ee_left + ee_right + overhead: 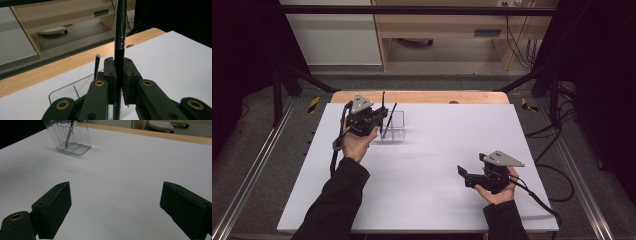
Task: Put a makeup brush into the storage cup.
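My left gripper (pixel 381 119) (pixel 119 68) is shut on a thin black brush handle (pixel 118 37) with a silver band, held upright (pixel 383 102). It hovers at the left edge of a clear plastic holder (pixel 396 128) (pixel 62 91) at the back left of the white board. A second dark brush (pixel 391 117) (pixel 96 65) leans inside that holder, tip up. My right gripper (pixel 464 175) (pixel 115 203) rests low at the front right, open, with nothing between its pads. Far ahead of it stand the clear holder (pixel 75 140) and the brush (pixel 69 133) inside it.
A white board (pixel 427 165) covers a wooden table (pixel 422 96) whose far edge shows behind it. Beyond are a grey floor, a wooden desk (pixel 437 25) and cables. Black frame bars stand at both sides.
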Motion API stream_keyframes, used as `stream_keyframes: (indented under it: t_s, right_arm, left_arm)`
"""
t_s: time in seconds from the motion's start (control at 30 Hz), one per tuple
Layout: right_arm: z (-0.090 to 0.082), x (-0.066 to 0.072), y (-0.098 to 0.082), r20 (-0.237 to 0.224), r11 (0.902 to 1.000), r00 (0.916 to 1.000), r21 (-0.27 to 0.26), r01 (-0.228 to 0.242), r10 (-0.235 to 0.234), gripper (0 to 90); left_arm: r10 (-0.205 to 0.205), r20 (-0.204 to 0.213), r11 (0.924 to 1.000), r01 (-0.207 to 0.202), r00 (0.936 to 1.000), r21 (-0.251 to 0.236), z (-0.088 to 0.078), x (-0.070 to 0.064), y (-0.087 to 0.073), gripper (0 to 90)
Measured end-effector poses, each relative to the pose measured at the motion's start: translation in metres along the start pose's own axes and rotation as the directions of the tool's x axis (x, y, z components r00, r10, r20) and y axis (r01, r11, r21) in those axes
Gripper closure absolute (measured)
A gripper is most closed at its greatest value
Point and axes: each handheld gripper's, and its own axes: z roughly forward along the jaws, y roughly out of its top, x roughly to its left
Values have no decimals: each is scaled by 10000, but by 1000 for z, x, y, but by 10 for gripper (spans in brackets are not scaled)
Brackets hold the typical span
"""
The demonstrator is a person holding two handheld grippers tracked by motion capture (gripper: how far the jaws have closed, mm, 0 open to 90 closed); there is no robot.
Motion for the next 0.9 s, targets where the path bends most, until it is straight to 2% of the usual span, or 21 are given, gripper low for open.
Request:
stream_keyframes:
  t_s: [0.4, 0.83, 0.9]
  right_arm:
    - [0, -1, 1, -8, 10000, 10000, -27, -37, 37, 105]
    - [-1, -1, 1, -46, 9999, 9999, -66, -97, 97, 105]
    - [-1, -1, 1, -56, 9999, 9999, -81, -105, 104, 105]
  left_arm:
    - [-86, -203, 9999, 89, 9998, 146, 20, 8, 6, 826]
    - [-336, -398, 9994, 337, 9986, 15, 39, 21, 10, 826]
    - [-262, -452, 9997, 262, 9986, -13, 41, 22, 9, 826]
